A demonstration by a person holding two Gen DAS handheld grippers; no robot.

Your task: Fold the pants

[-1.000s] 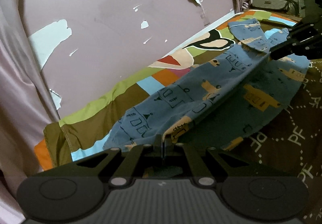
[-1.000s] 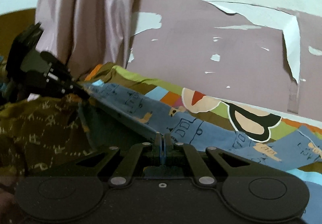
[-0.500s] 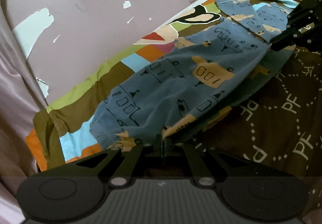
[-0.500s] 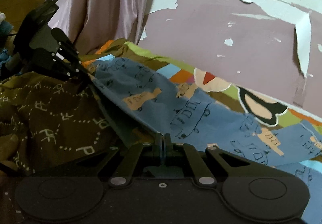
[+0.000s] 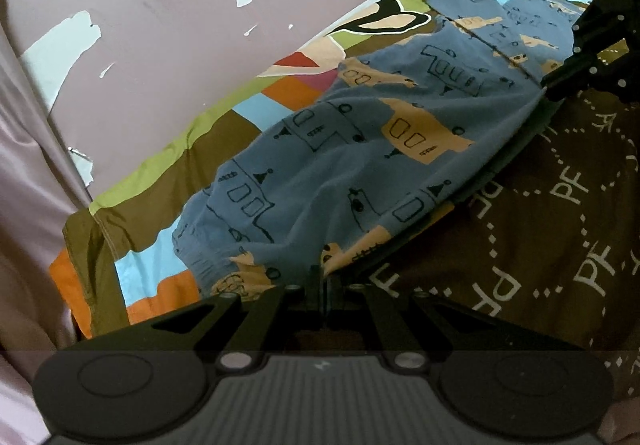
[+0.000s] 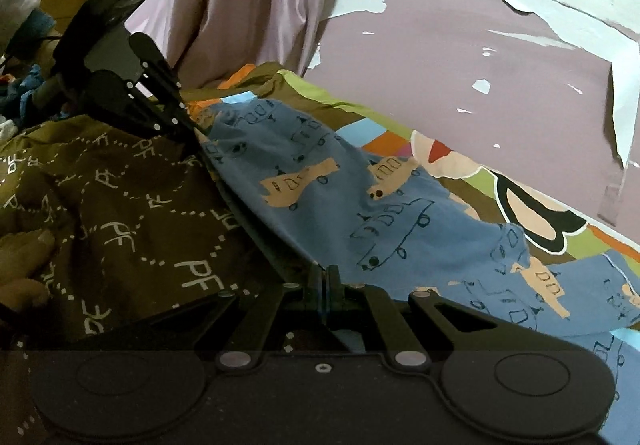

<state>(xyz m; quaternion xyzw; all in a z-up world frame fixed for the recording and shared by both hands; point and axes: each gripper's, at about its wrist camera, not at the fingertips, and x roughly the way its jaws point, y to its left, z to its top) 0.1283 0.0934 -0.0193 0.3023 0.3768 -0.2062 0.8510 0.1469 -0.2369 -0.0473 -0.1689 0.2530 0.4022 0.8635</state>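
Blue soft cotton pants with tan vehicle print (image 5: 360,149) lying across patchwork bedsheet (image 5: 168,153), near edge being lifted. Left gripper (image 5: 325,277) and right gripper (image 6: 325,277) both pinching fabric edge. Likely handling light, limp, sagging between grips; taking hold at edge corners.

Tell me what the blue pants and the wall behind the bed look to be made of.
Blue pants: likely soft matte cotton knit; they drape and wrinkle, with printed vehicle shapes. Wall: seemingly plaster under mauve paint, matte, peeling in flakes that bare pale patches.
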